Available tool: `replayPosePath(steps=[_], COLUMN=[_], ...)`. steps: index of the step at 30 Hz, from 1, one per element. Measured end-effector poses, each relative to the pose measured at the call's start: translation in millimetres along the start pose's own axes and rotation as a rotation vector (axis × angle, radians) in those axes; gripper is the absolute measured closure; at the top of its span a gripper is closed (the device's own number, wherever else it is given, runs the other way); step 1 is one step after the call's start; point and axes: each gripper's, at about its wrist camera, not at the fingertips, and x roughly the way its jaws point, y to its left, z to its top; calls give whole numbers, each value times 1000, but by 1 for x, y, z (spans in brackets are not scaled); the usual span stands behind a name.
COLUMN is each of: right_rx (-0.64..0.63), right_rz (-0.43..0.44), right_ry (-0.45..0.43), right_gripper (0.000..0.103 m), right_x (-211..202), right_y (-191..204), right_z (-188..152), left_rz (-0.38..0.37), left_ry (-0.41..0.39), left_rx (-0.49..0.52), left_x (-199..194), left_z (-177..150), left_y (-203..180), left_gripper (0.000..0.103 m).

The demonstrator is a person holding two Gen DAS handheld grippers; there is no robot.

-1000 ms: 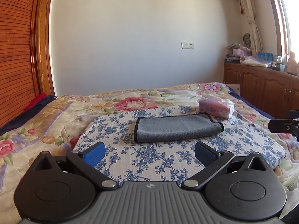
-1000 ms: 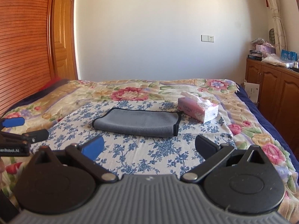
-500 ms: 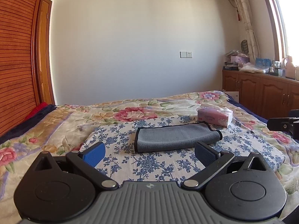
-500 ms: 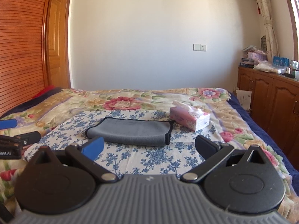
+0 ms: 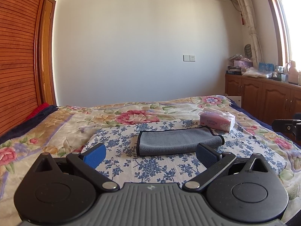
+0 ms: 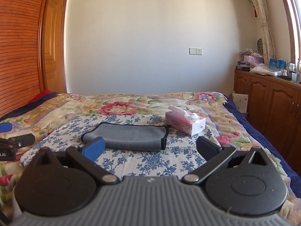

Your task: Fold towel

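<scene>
Grey folded towel lies apart from both spread grippers' jaws

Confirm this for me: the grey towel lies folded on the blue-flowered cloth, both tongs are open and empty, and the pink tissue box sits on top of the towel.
One thing is wrong. The pink tissue box is not on the grey towel; it sits beside it, on the blue-flowered cloth, as the right wrist view shows. The rest holds: left tongs and right tongs are open and empty.

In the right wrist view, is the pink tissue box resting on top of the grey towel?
No, the tissue box sits on the bedspread beside the towel, just past its black-edged right end.
</scene>
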Motion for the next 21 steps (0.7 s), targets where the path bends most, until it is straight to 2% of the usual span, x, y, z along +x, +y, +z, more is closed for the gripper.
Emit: replayPosePath(steps=[21], right_rx=[0], right_rz=[-5], right_ry=[-7], right_gripper=[0], right_x=[-1], right_y=[-2], right_z=[0], left_rz=[-1], left_ry=[0], left_rx=[-2], left_x=[0], left_z=[0], left_y=[0], left_gripper=[0])
